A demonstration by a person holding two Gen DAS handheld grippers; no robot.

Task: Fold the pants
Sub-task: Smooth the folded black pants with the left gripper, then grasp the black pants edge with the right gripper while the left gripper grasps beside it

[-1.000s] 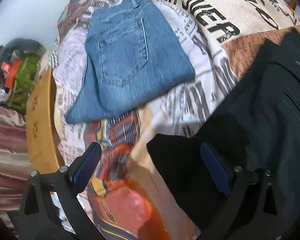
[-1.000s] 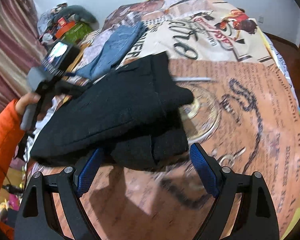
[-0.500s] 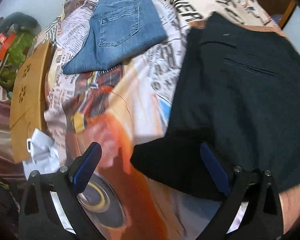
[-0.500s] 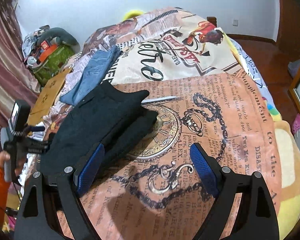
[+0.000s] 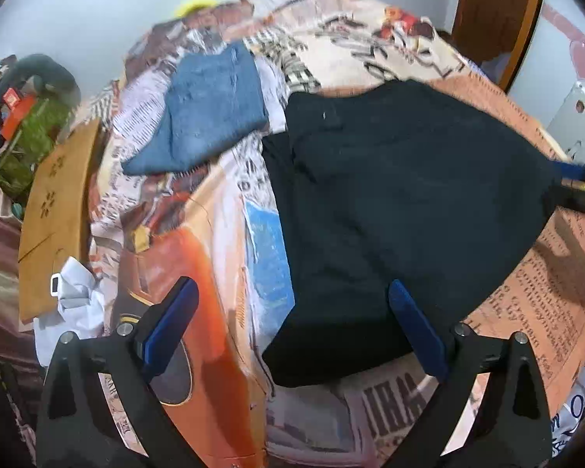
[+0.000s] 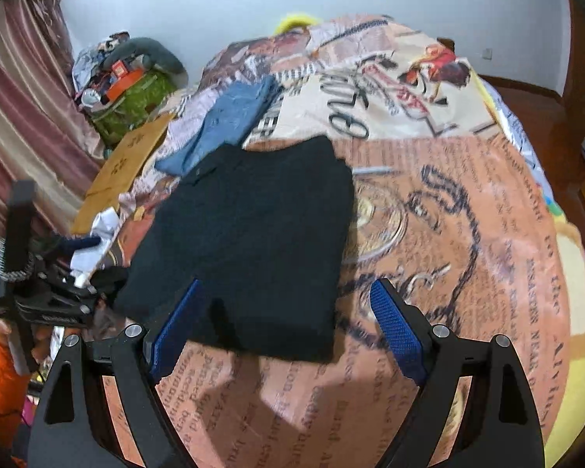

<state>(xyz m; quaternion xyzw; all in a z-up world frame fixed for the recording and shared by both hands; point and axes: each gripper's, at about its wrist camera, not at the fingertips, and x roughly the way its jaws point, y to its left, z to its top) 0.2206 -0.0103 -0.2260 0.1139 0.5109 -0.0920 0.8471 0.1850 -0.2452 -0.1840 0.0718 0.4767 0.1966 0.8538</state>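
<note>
The black pants [image 6: 253,234] lie folded in a flat rectangle on the printed bedspread [image 6: 468,253]; they also show in the left wrist view [image 5: 401,202]. My left gripper [image 5: 292,335] is open and empty, just short of the pants' near corner. My right gripper [image 6: 284,335] is open and empty, above the pants' near edge. The left gripper shows at the left of the right wrist view [image 6: 78,245]. The right gripper's blue tip shows at the right edge of the left wrist view [image 5: 577,179].
Folded blue jeans [image 5: 210,113] lie beyond the black pants on the bedspread [image 5: 199,273], also in the right wrist view [image 6: 230,121]. A wooden board [image 5: 54,210] and white paper [image 5: 74,300] sit at the bed's left side. Clutter [image 6: 128,82] piles by the curtain.
Both grippers have pulled back and up from the black pants. The pants now lie flat and squared, where a second ago they were bunched and being moved.
</note>
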